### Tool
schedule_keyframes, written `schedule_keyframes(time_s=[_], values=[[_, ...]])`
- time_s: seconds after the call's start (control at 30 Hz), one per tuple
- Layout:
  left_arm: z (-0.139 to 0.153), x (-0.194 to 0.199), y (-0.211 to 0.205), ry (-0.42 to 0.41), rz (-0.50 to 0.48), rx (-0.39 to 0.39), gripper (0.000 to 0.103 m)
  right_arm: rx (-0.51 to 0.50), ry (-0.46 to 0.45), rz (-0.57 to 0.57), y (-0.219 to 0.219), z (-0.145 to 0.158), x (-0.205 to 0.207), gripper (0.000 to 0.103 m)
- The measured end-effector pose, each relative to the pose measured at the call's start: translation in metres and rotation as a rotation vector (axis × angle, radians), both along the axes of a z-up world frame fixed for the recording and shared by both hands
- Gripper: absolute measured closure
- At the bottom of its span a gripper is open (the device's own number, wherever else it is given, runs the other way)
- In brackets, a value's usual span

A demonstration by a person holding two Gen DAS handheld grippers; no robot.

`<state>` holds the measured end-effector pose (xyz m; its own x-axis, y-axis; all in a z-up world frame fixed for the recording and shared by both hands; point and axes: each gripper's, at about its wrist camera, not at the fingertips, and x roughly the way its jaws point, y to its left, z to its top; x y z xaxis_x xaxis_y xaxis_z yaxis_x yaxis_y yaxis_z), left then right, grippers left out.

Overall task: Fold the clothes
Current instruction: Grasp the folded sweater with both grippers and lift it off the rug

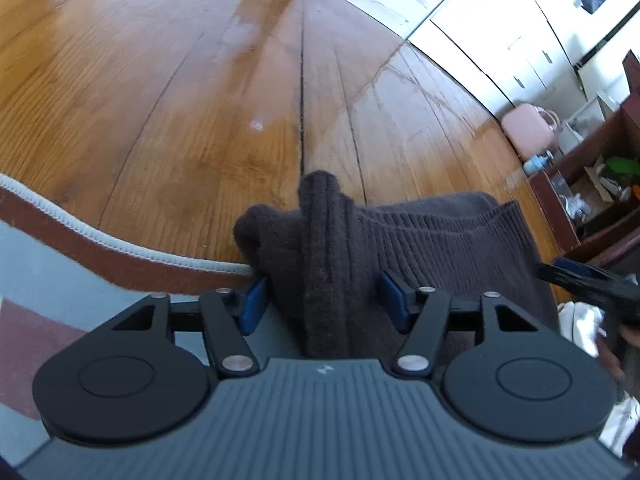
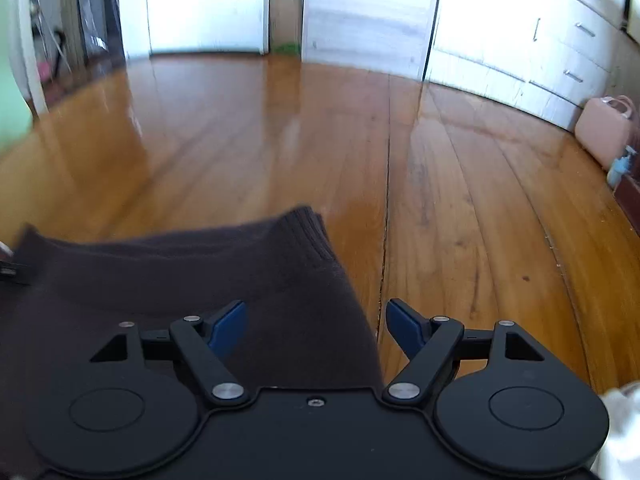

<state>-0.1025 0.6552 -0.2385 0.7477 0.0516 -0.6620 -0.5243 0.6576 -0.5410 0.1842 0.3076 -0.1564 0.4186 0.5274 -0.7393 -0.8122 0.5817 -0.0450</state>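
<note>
Dark brown knitwear (image 1: pixel 400 240), apparently a sweater with a ribbed hem, is seen lying across a wooden floor (image 1: pixel 180 100), partly beside a patterned rug (image 1: pixel 80 240) whose bound edge curves along the lower left of the left wrist view. A bunched fold of the knit is seen rising between the spread blue pads of the left tool (image 1: pixel 324 300); the pads stand apart on either side of the fabric and no pinch is shown. In the right wrist view the right tool (image 2: pixel 316 328) is likewise seen spread, with one pad over the garment's edge and the other over bare floorboards.

The fold is judged to be at an early or middle stage: the ribbed hem (image 2: pixel 308 236) is laid fairly flat, yet a crumpled ridge remains at the left side and no neat rectangle is yet formed. Smoothing of that ridge and further folding are judged to be left. Some white cloth (image 1: pixel 584 324) is glimpsed at the right margin, perhaps another item awaiting its turn, though this cannot be told. A pink case (image 2: pixel 604 132) is seen against the white cabinets (image 2: pixel 540 52).
</note>
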Motion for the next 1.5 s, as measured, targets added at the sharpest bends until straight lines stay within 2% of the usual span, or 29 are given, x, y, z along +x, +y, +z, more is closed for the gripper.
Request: schedule_keyframes(time_s=[0.03,0.1,0.13,0.2,0.23,0.3,0.37,0.4,0.43,0.5,0.53,0.57,0.6,0.63,0.67,0.7,0.77,0.8,0.87,0.97,1.0,1.03,1.07,1.1,1.13,1.17,1.23,1.43,1.5], values=[[-0.002,0.0,0.0,0.0,-0.001,-0.01,0.036,-0.003,0.039,0.013,0.006,-0.007,0.008,0.025],[-0.007,0.001,-0.001,0.001,-0.003,-0.029,0.031,-0.005,0.091,0.04,0.016,-0.016,0.022,0.091],[-0.007,-0.001,0.001,-0.001,0.001,-0.042,0.034,0.017,0.007,0.061,0.018,-0.005,0.014,0.091],[-0.001,0.0,0.002,0.017,-0.015,-0.069,0.059,0.059,-0.148,0.103,0.022,0.017,0.0,0.092],[0.002,0.001,0.003,0.029,-0.021,-0.078,0.069,0.077,-0.166,0.123,0.025,0.026,0.0,0.092],[0.004,0.002,0.0,0.077,-0.003,-0.029,0.068,0.108,-0.192,0.157,0.033,0.041,0.002,0.092],[0.003,0.001,-0.005,0.122,0.021,0.029,0.041,0.084,-0.111,0.139,0.043,0.031,0.024,0.09],[0.002,0.001,-0.007,0.144,0.032,0.058,0.04,0.057,-0.049,0.12,0.048,0.021,0.032,0.09],[0.001,0.001,-0.009,0.162,0.044,0.082,0.04,0.034,0.005,0.101,0.052,0.012,0.039,0.09],[-0.002,-0.005,-0.004,0.126,0.062,0.035,0.04,0.022,0.029,0.07,0.053,-0.002,0.042,0.085],[-0.003,-0.008,-0.001,0.103,0.071,0.006,0.04,0.024,0.03,0.05,0.051,-0.008,0.042,0.079],[-0.005,-0.013,0.004,0.08,0.083,-0.023,0.04,0.029,0.043,0.034,0.049,-0.012,0.045,0.062],[-0.008,-0.019,0.009,0.056,0.098,-0.057,0.04,0.026,0.065,0.024,0.049,-0.016,0.05,0.05],[-0.011,-0.022,0.012,0.038,0.107,-0.08,0.041,0.023,0.091,0.018,0.049,-0.019,0.054,0.047],[-0.01,-0.021,0.012,0.043,0.109,-0.068,0.04,0.023,0.139,0.025,0.048,-0.02,0.061,0.039],[-0.009,-0.021,0.012,0.048,0.11,-0.052,0.04,0.031,0.185,0.03,0.046,-0.02,0.067,0.037],[-0.002,-0.012,0.005,0.065,0.077,0.046,0.039,0.059,0.25,0.031,0.043,-0.024,0.081,0.036],[0.0,-0.006,0.001,0.063,0.059,0.085,0.039,0.063,0.279,0.037,0.043,-0.026,0.087,0.031],[-0.004,0.003,-0.003,0.034,0.04,0.085,0.04,0.058,0.355,0.041,0.043,-0.036,0.099,0.02],[-0.019,0.005,-0.001,-0.03,0.063,0.034,0.04,0.076,0.492,0.021,0.047,-0.06,0.118,0.012],[-0.021,0.005,-0.001,-0.05,0.069,0.033,0.044,0.088,0.531,0.015,0.048,-0.067,0.123,0.005],[-0.022,0.004,0.0,-0.061,0.062,0.027,0.056,0.125,0.54,0.015,0.048,-0.069,0.123,0.004],[-0.02,0.006,0.0,-0.068,0.056,0.032,0.068,0.158,0.544,0.021,0.049,-0.07,0.122,0.01],[-0.018,0.008,-0.001,-0.075,0.051,0.037,0.074,0.177,0.531,0.053,0.052,-0.067,0.116,0.056],[-0.016,0.009,-0.001,-0.081,0.045,0.043,0.077,0.196,0.519,0.084,0.055,-0.063,0.11,0.065],[-0.013,0.009,-0.003,-0.079,0.043,0.062,0.079,0.212,0.491,0.117,0.057,-0.057,0.102,0.07],[0.001,0.014,-0.011,-0.076,0.033,0.114,0.08,0.225,0.332,0.184,0.053,-0.036,0.07,0.075],[0.063,0.011,-0.06,-0.204,-0.067,0.325,0.08,0.458,0.167,0.121,-0.021,0.03,0.015,0.078],[0.079,0.01,-0.077,-0.241,-0.094,0.358,0.08,0.504,0.117,0.095,-0.05,0.048,-0.003,0.079]])
